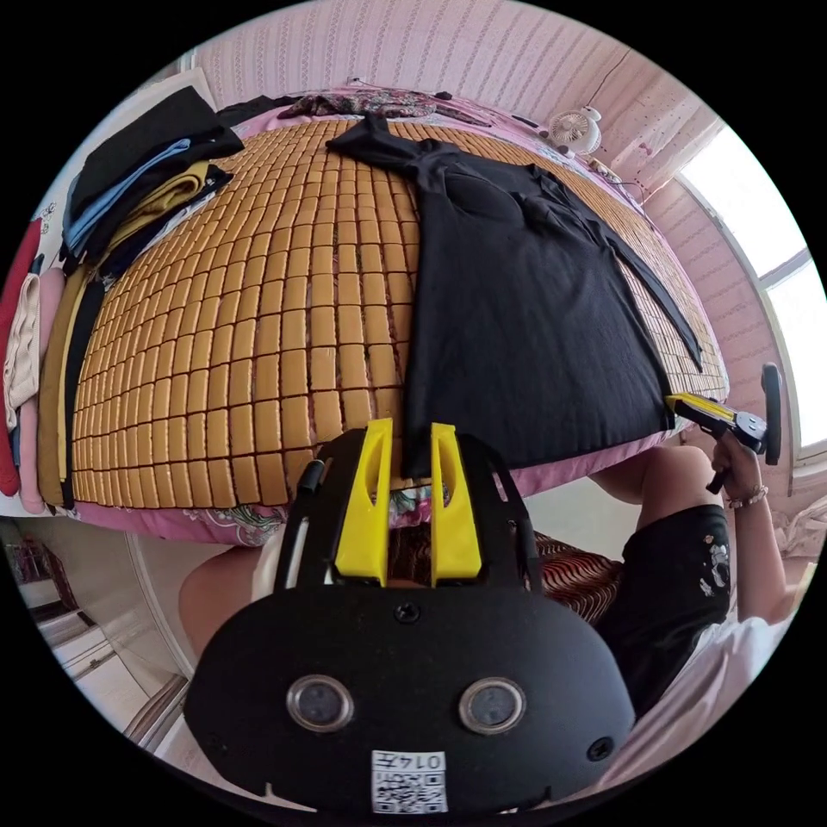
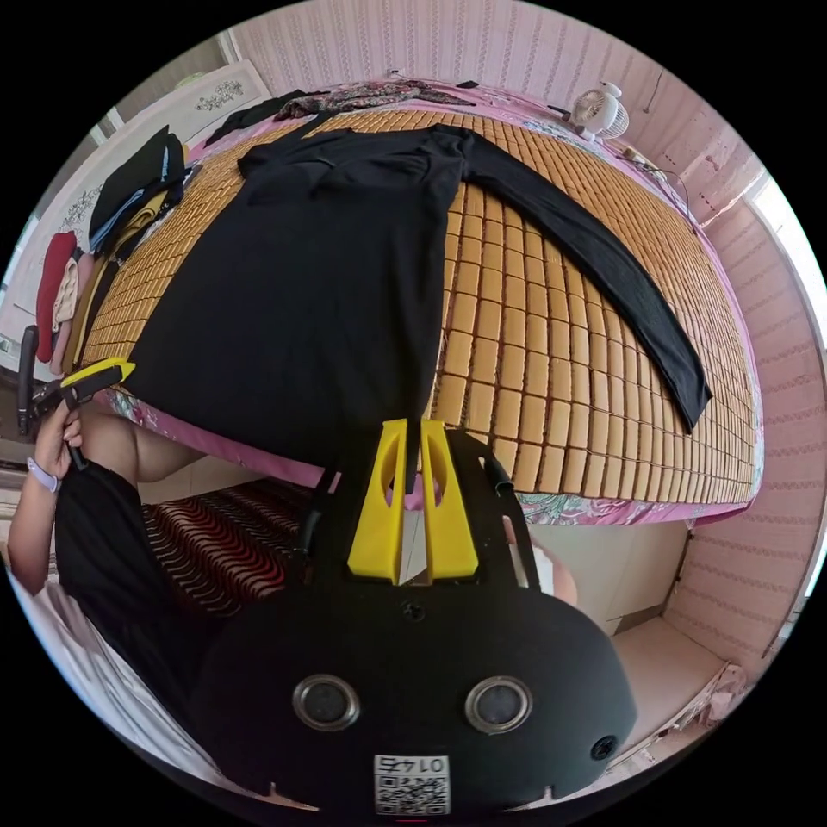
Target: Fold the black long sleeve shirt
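The black long sleeve shirt lies flat on a bamboo mat on the bed, hem toward me at the near edge. One sleeve stretches out across the mat; the other bunches near the collar. My left gripper is shut on one hem corner, and in the right gripper view it holds that corner at the far left. My right gripper is shut on the opposite hem corner; the left gripper view shows it at the far right, held in a hand.
A stack of folded clothes sits at one side of the bed. More dark garments lie along the far edge by the pink wall, and a small fan stands there. The person's legs and a red patterned seat are below the bed edge.
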